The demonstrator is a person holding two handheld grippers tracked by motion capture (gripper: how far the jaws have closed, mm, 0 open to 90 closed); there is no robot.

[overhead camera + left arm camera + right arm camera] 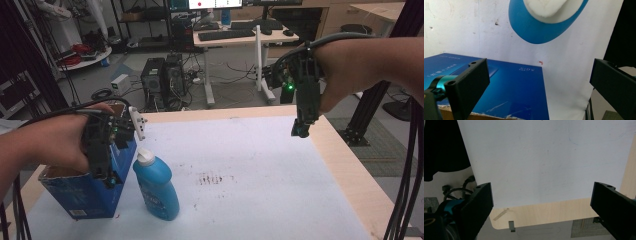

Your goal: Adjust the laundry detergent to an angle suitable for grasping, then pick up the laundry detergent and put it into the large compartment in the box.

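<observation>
Down at the near left corner of the bench (345, 165) stands a blue box (85, 192) with its top open. Just beside it, on its right, stands a blue bottle (157, 187) with a white cap (145, 157), and the two look like they touch or almost touch. A person's left hand (55, 142) holds the left tool (102, 172) over the box, pointing down. In the left gripper view its two black jaws are wide apart with nothing between them, and below them are the blue box (506, 95) and the round blue bottle (541, 27) seen from above. A white sheet (250, 170) covers most of the bench, with a few dark smudges (210, 178) near the middle. Far from the box, up over the far right edge of the bench, the right hand (345, 75) holds the right tool (301, 131) in the air, pointing down. In the right gripper view its jaws are wide apart too, holding nothing, above the white sheet (544, 162) and the wooden edge of the bench (544, 216).
</observation>
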